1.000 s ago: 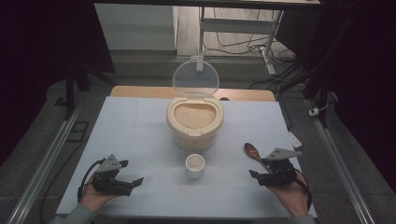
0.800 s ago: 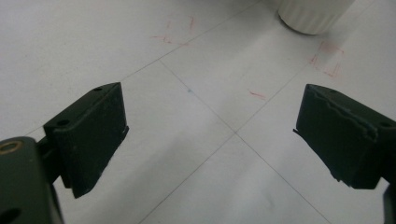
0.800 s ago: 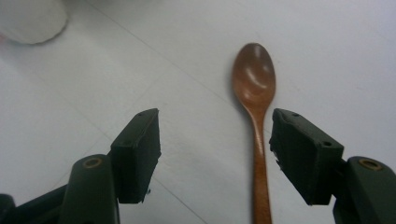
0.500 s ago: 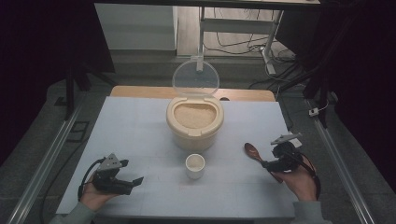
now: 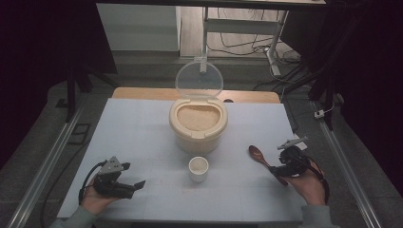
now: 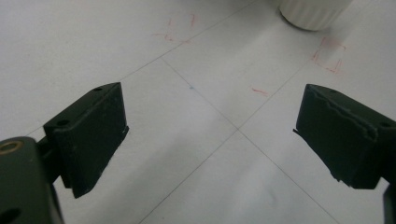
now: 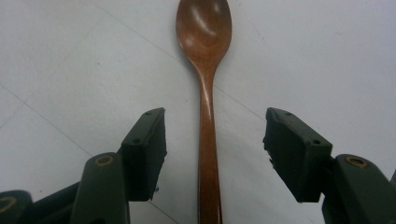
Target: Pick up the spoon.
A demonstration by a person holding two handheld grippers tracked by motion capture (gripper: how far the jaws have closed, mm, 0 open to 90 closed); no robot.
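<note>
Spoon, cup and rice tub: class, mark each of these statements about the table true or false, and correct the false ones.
1. The spoon lies between the open jaws of the right gripper. True.
2. The tub has its lid shut. False: the clear lid stands open and the rice shows.
3. The cup stands in front of the tub, on the person's side. True.
4. The left gripper holds the cup. False: its jaws are open over bare table, with nothing between them.
5. The spoon rests in the tub. False: it lies on the table.
</note>
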